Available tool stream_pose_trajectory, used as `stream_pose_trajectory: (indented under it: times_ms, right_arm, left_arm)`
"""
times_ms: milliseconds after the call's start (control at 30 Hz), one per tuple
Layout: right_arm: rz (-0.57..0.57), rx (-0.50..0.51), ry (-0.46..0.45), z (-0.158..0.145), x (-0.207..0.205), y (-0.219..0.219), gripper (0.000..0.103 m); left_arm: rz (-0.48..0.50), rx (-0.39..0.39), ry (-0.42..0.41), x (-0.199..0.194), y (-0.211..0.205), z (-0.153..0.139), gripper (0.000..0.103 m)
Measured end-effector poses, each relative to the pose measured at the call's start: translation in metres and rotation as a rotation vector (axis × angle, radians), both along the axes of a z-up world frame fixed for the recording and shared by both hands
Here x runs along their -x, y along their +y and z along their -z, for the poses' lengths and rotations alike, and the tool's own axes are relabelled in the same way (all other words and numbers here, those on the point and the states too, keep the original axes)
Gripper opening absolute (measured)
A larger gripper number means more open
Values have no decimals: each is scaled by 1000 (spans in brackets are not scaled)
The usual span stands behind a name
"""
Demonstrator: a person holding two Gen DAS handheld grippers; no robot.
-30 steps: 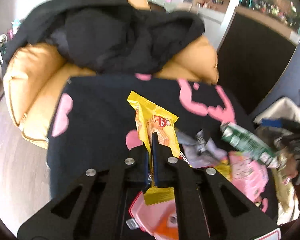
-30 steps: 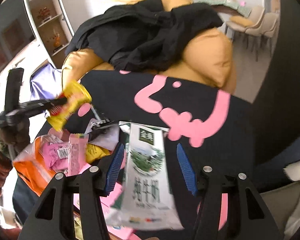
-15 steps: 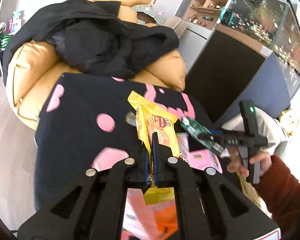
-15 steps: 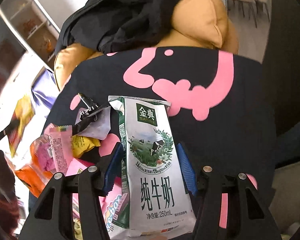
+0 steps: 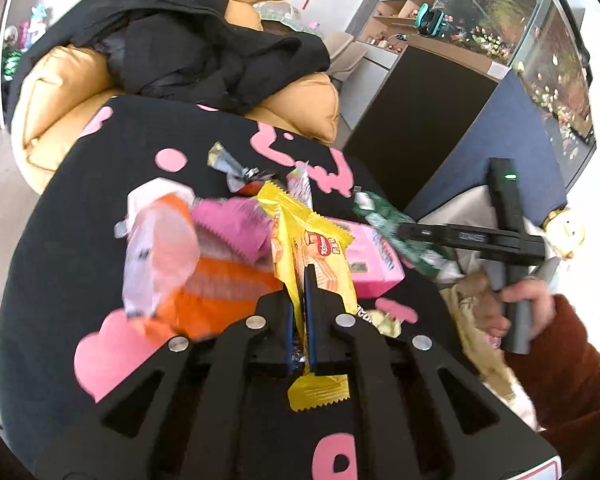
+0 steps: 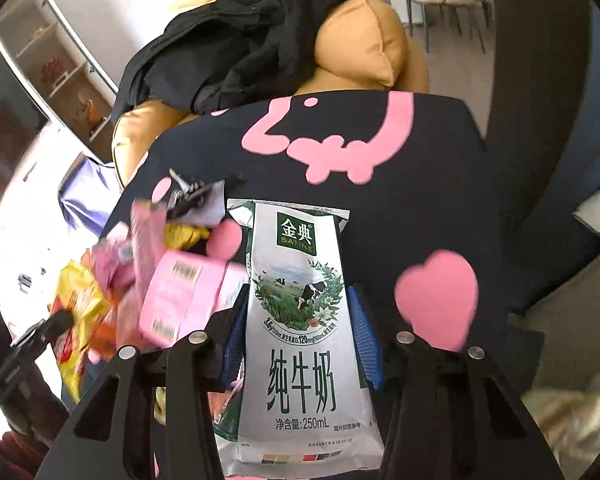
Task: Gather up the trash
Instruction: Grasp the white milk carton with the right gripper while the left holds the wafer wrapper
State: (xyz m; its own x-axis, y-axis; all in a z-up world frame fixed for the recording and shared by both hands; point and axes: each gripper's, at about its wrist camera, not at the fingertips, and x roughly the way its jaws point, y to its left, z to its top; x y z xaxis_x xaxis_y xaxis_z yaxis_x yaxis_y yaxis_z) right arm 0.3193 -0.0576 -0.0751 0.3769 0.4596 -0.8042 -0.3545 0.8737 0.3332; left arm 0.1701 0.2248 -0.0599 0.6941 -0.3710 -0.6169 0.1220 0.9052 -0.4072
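Observation:
My left gripper (image 5: 300, 280) is shut on a yellow biscuit wrapper (image 5: 312, 248) and holds it above a pile of trash on a black cloth with pink shapes (image 5: 80, 240). The pile has an orange bag (image 5: 204, 292), a pink box (image 5: 368, 256) and a pink wrapper (image 5: 232, 224). My right gripper (image 6: 296, 312) is shut on a flattened silver and green milk carton (image 6: 300, 320). That carton (image 5: 396, 236) and gripper also show at the right in the left wrist view. The yellow wrapper (image 6: 76, 304) shows at the left in the right wrist view.
A tan armchair (image 5: 56, 92) with a black jacket (image 5: 188, 40) stands behind the cloth. A dark cabinet (image 5: 428, 120) with a fish tank is at the right. A silver foil wrapper (image 5: 232, 168) lies at the pile's far side. A light bag (image 5: 480, 320) hangs below the right hand.
Both views have shifted over the cloth. My left gripper has come over the trash pile with the yellow wrapper. My right gripper has closed in on the milk carton, which fills the gap between its fingers.

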Motion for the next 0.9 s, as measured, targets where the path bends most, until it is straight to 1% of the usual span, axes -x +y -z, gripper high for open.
stream_pose_trajectory:
  times_ms: [67,100,167,200,300,367,533,633,700,800,900]
  right_arm:
    - [29,47,-45,-8,23,-4,45]
    - [48,103,-96,-13,38,-4,45]
    - [64,183,-172,-16,61,-1,45]
    - [62,205,-193,-16,73,0,45]
    - [51,214,-212,-11,98,0,45]
    - [59,219,-236,-14,111,-3,45]
    - [79,184,-287,-27,137,-14,45]
    - [72,197,-315,-30,151,-13,45]
    - [68,213,-316,-26,159,-11,45]
    - [55,237,-284,-10,169,-8,45]
    - [45,219,-232,10,177,-10,45]
  left_arm:
    - [-18,-11,-1,11,-2,5,3]
    - [-23,-9,0,15,-3,6,3]
    - [-36,-9,-1,24,-6,10,3]
    - [-41,-11,0,27,-7,12,3]
    - [-33,-9,7,34,-11,14,3]
    - [-29,-21,-8,39,-13,9,3]
    - [-24,-22,-33,43,-19,-1,3]
    - [-15,-30,-46,46,-25,-7,3]
    - [-13,-34,-49,48,-28,-8,3]
    - [-14,-46,-45,51,-31,-9,3]
    - [-15,-54,-35,55,-33,-7,3]
